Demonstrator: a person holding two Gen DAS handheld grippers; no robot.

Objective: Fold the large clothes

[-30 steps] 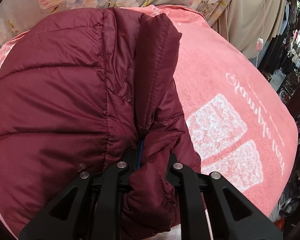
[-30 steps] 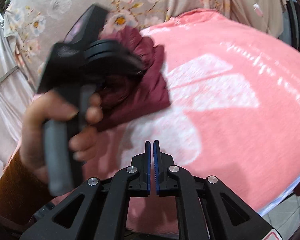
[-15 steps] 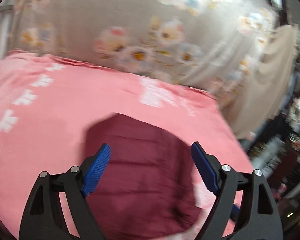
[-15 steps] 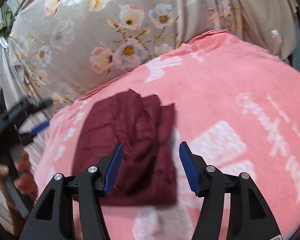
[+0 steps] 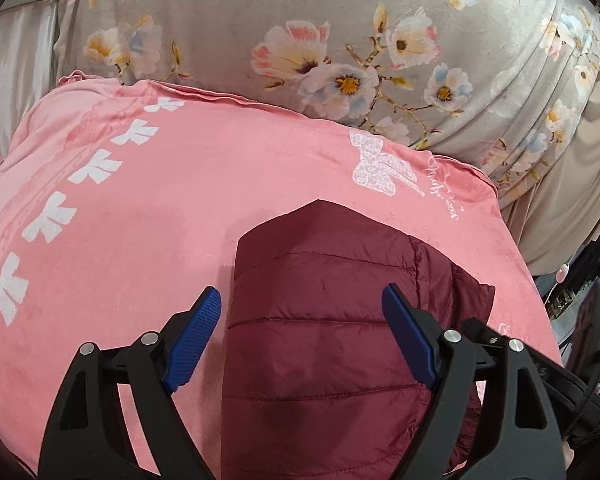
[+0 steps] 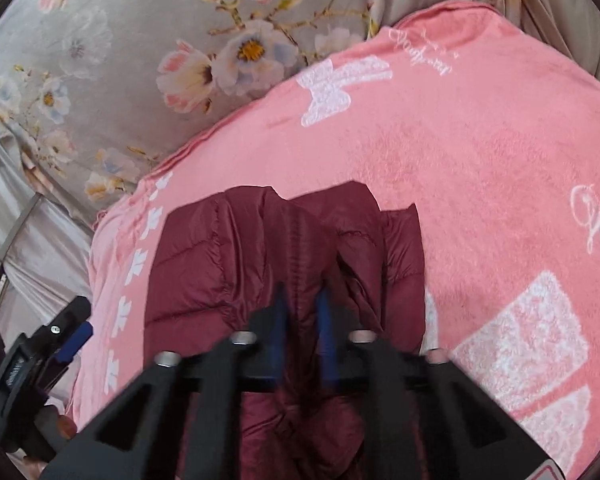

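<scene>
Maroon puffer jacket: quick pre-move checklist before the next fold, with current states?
1. Left tongs open and clear of fabric: ok, jaws spread wide above the maroon jacket.
2. Right tongs gripping the jacket: cannot tell; pads nearly closed around a fold, but the view is blurred.
3. Jacket fully on the pink towel: ok for the far and side edges; the near edge is hidden behind the tongs.
4. Folded layers aligned: not ok, a flap sticks out on the right side.
5. Towel flat under the jacket: ok where visible.
</scene>
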